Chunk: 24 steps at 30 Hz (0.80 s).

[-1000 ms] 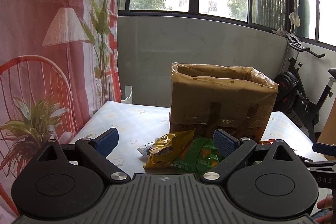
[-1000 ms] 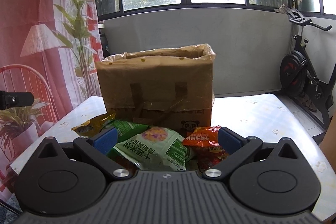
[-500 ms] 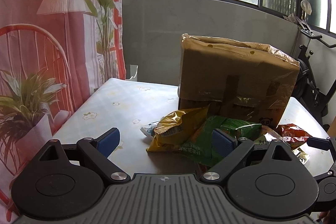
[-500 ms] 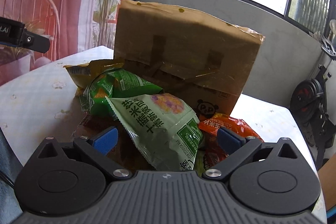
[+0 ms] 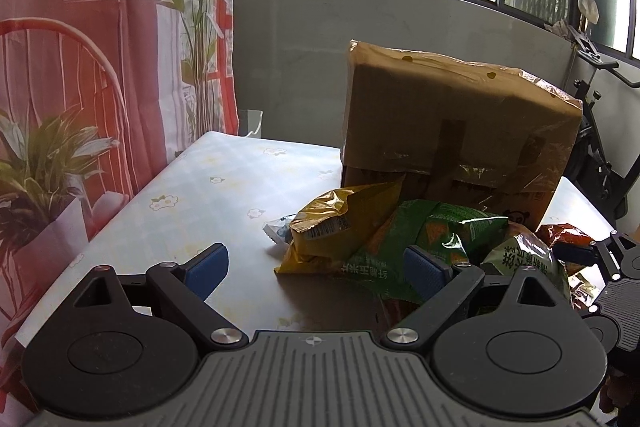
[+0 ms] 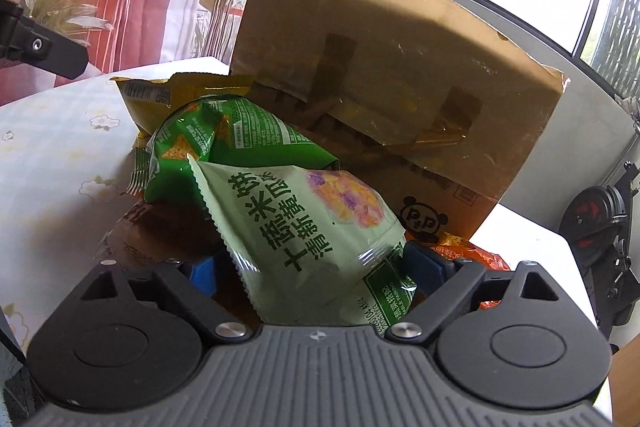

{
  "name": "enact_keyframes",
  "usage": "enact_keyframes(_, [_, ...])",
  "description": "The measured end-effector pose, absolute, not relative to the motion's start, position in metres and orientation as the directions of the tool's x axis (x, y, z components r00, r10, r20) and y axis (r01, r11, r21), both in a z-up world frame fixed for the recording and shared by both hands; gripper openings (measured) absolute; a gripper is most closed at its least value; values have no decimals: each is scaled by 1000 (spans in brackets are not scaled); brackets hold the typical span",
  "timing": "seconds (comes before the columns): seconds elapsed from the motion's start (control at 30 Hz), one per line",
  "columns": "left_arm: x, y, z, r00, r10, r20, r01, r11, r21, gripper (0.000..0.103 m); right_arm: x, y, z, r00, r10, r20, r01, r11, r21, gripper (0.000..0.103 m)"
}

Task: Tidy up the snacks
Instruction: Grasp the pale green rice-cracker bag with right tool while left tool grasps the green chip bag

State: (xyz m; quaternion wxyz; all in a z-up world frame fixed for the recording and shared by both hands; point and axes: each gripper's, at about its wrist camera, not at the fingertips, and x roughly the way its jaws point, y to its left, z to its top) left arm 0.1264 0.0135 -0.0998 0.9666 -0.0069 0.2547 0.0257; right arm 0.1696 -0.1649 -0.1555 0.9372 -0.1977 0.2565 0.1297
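- Snacks sit heaped on the worktop (image 5: 208,195) against the cardboard box (image 5: 460,123); left hand-held gripper (image 5: 316,267) gapes wide, empty.
- Right hand-held gripper (image 6: 320,273) straddles the pale green bag (image 6: 304,223), not clamped; closing on slippery foil risks slipping, or toppling the pile.

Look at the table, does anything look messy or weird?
Yes. The snack bags lie in a jumbled heap in front of the cardboard box instead of in it: a yellow bag, a dark green bag and a pale green bag overlap. The box's taped front looks wrinkled and worn.
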Motion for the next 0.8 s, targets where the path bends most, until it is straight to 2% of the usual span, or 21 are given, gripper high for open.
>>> enact_keyframes(0.27, [130,8,-112,857,20,-514,-23,1000,1,95,174,-151,-180,871,61,-487,-317,827,-465,93])
enact_keyframes(0.4, [129,8,-117,847,21,-532,-30,1000,-8,95,169,-159,-179,879,77,-471,-317,832,-455,78])
enact_keyframes(0.47, [129,8,-120,842,21,-539,-33,999,-12,95,165,-168,-173,872,107,-477,-320,863,-392,72])
enact_keyframes(0.53, [129,7,-121,839,18,-544,-31,999,-16,95,159,-179,-166,867,143,-478,-320,894,-313,70])
enact_keyframes(0.8, [130,-2,-125,836,-11,-549,-4,1000,-25,95,152,-223,-132,844,247,-476,-266,964,30,68])
